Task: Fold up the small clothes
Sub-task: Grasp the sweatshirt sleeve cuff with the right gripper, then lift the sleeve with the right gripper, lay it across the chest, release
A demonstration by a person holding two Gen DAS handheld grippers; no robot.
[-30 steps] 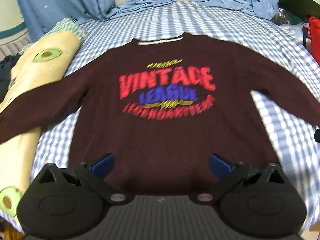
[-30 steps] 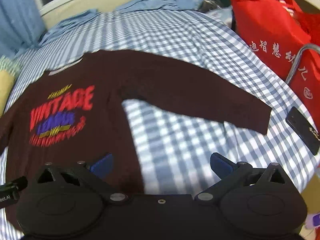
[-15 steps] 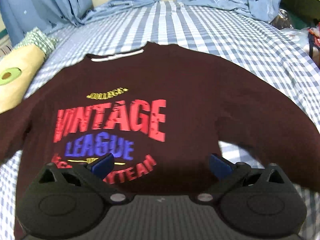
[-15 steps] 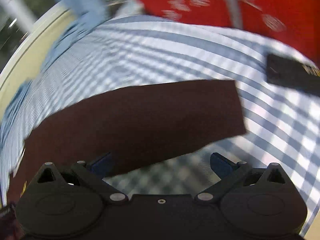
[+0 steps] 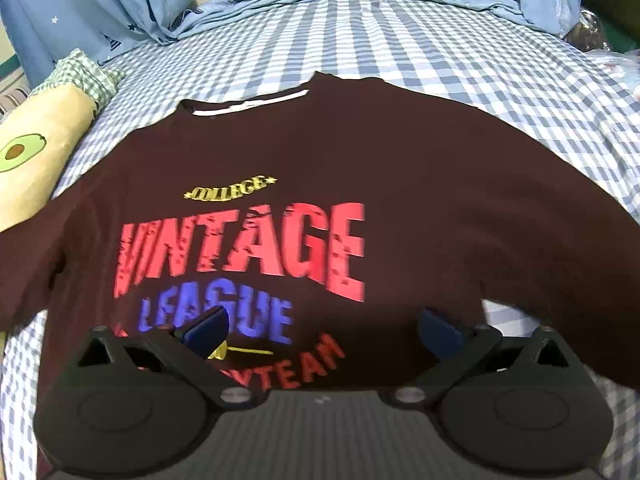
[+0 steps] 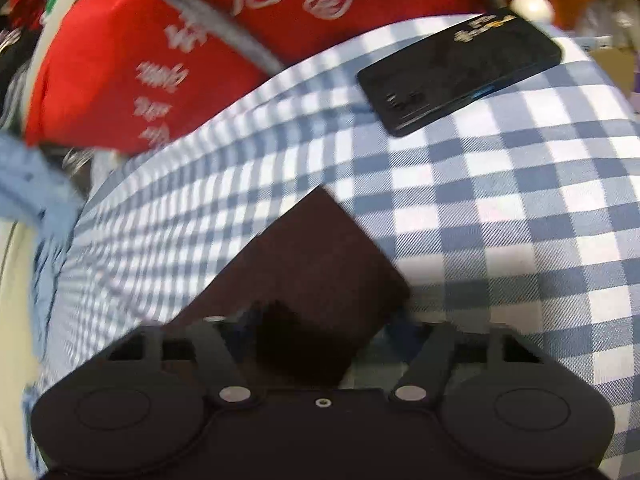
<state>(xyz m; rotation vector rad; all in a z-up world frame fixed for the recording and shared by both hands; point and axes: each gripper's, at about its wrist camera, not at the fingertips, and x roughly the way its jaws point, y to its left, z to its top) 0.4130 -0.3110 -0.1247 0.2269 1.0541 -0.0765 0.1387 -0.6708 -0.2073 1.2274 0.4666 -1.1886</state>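
A dark maroon long-sleeved sweatshirt (image 5: 400,168) with a red "VINTAGE LEAGUE" print lies flat, front up, on a blue-and-white checked bed sheet (image 5: 440,40). My left gripper (image 5: 320,326) is open and empty, hovering low over the lower part of the print. In the right wrist view the end of the sweatshirt's sleeve (image 6: 320,264) lies on the sheet and runs in between the fingers of my right gripper (image 6: 320,320). Its fingers look drawn in around the cuff, but their tips are hidden by the cloth.
A cream avocado-print pillow (image 5: 28,160) lies at the left of the bed. Light blue clothes (image 5: 260,4) are piled at the head. A black phone (image 6: 460,70) rests on the sheet beyond the cuff, beside a red bag (image 6: 160,52).
My left gripper has moved forward and lower over the sweatshirt's chest. My right gripper has swung right and down to the sleeve cuff, and its fingers have closed in from wide open.
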